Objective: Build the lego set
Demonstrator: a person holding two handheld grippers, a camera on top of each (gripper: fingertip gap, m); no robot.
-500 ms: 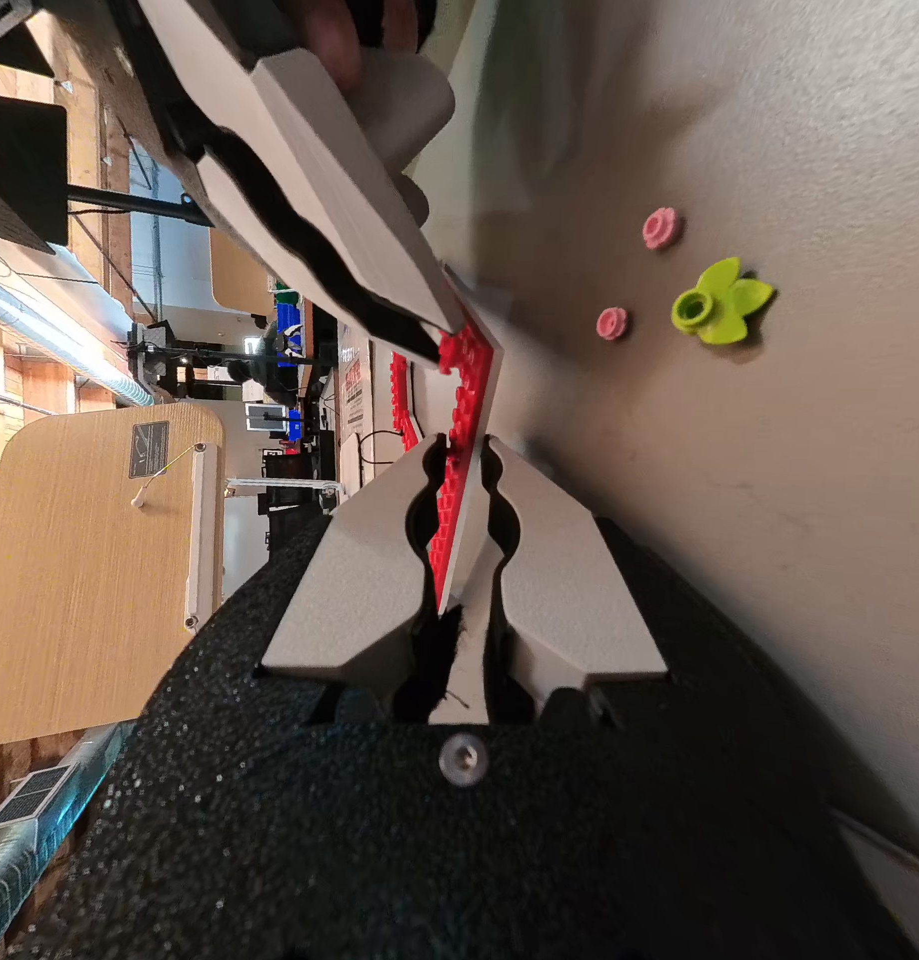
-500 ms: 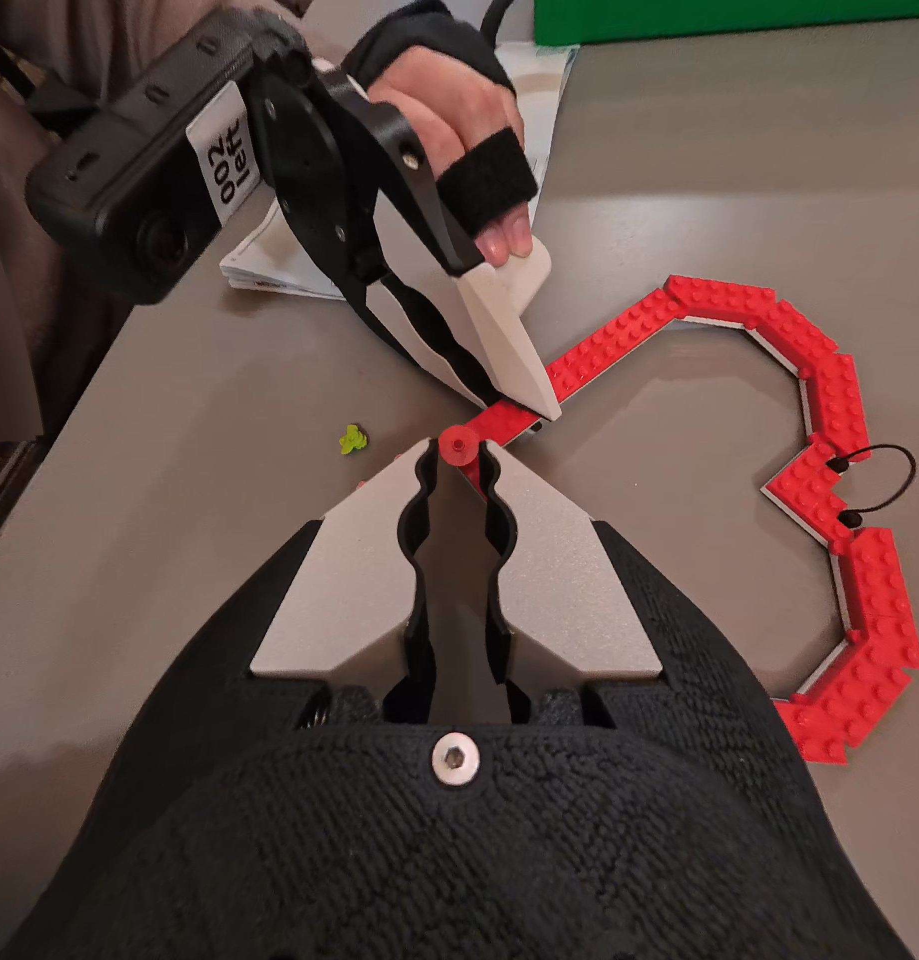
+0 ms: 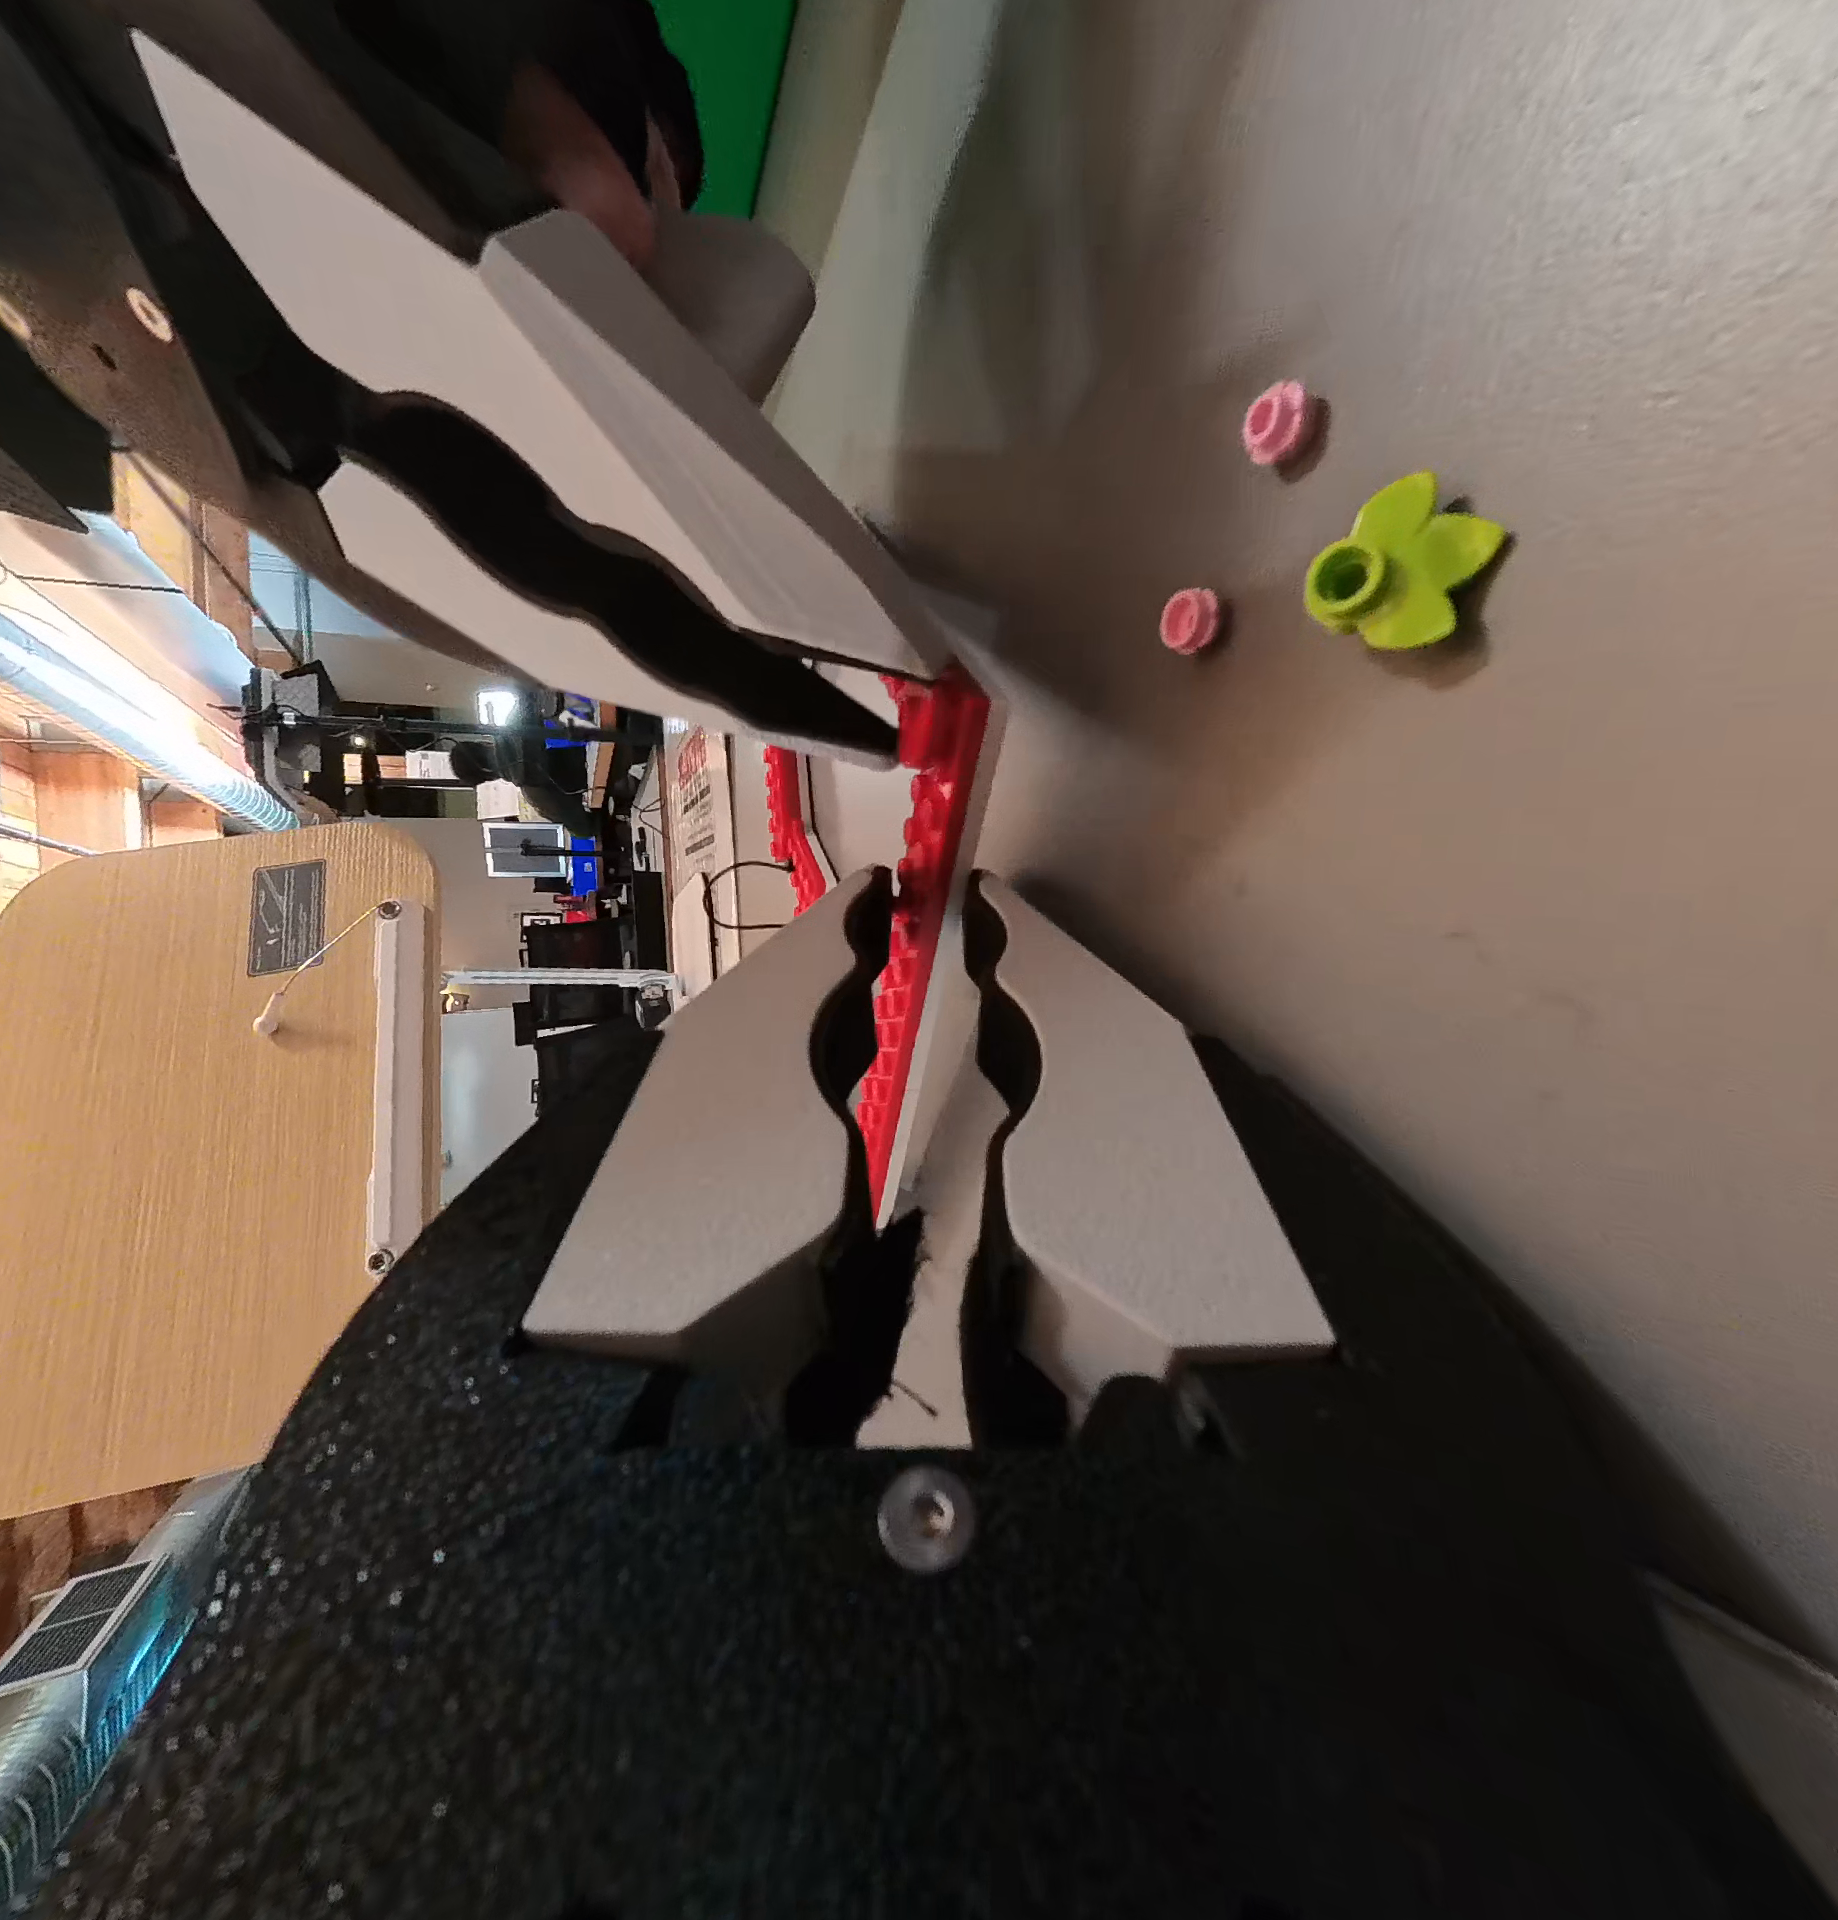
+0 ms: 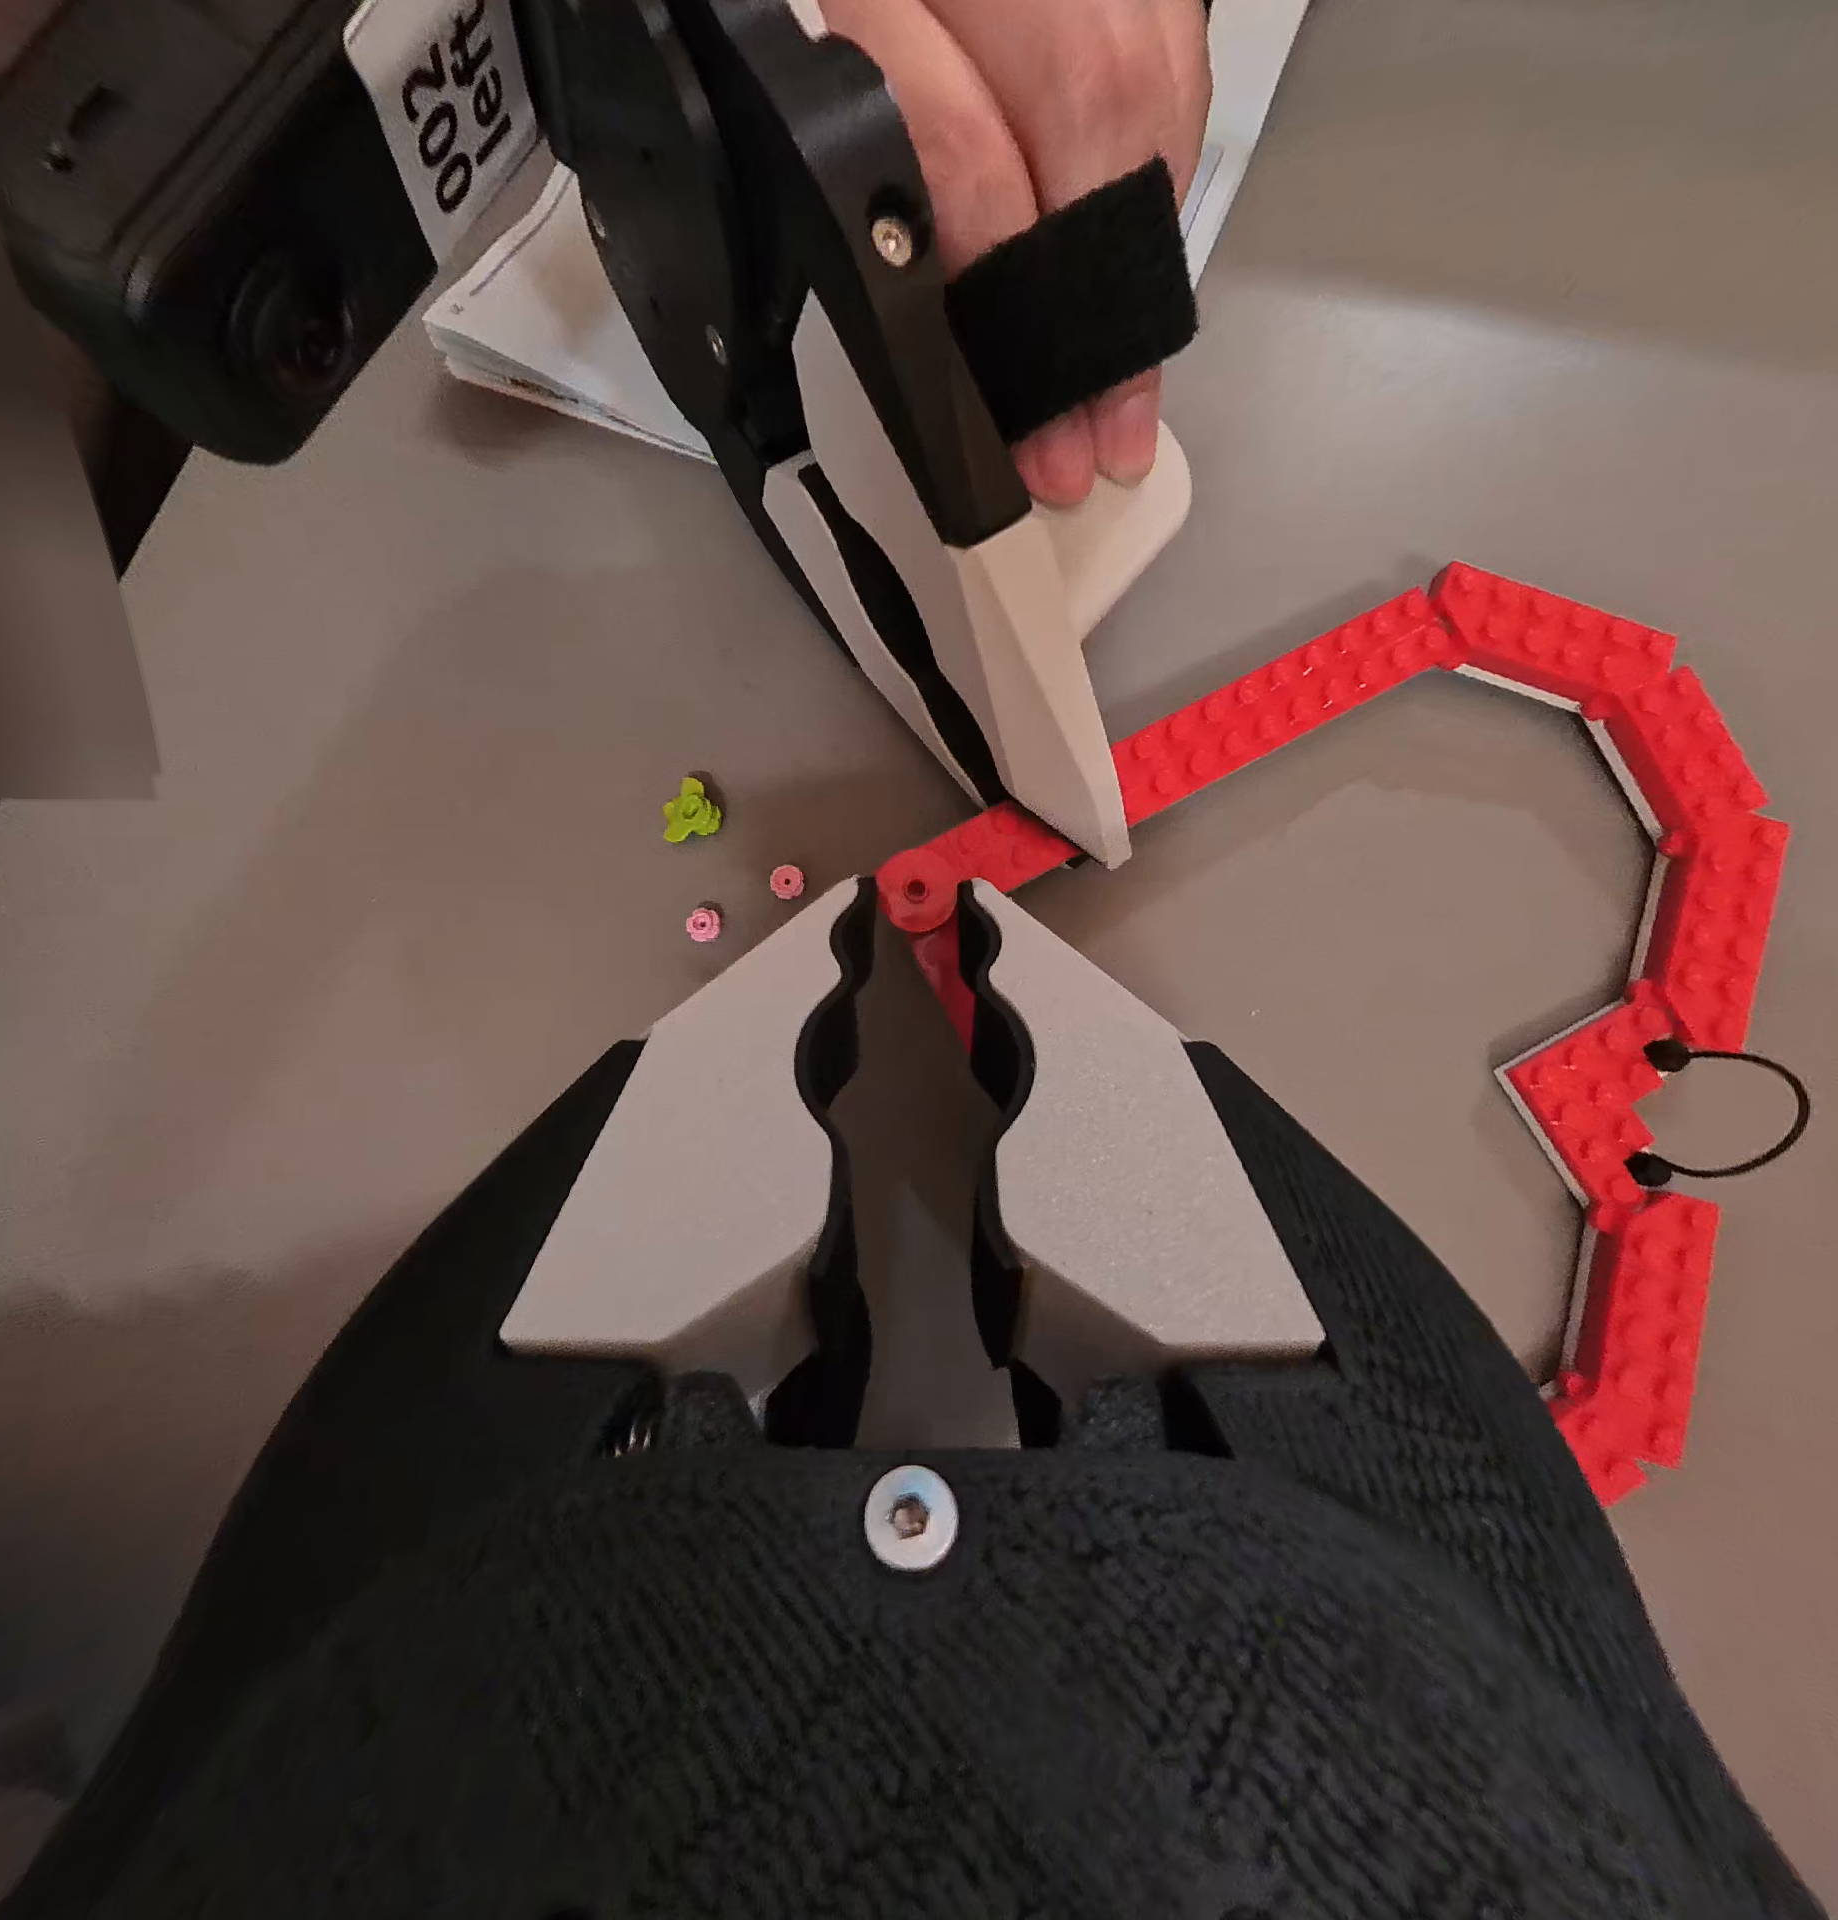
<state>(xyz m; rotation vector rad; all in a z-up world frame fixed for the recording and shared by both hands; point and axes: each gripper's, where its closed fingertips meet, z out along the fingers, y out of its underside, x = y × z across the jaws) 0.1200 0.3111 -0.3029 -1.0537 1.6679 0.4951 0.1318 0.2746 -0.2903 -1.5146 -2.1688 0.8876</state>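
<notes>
Red plates ring a heart frame that lies flat on the grey table, its pointed tip towards both claws. The left gripper is clamped on the straight strip just beside that tip; in its own view the strip runs edge-on between its nearly closed fingers. The right gripper is narrow too, its tips pinching the round end piece at the tip itself, the frame's other strip passing under one finger. Both grips match those of half a second ago (the frame has not shifted on the table). What has changed: the right wrist view has drawn back from the tip, so two pink studs, hidden before, now show on the table just beside the tip, with a lime leaf piece slightly beyond them. A black cord loop is attached at the frame's notch, opposite the tip. A paper booklet lies well apart from the frame, behind the left gripper.
</notes>
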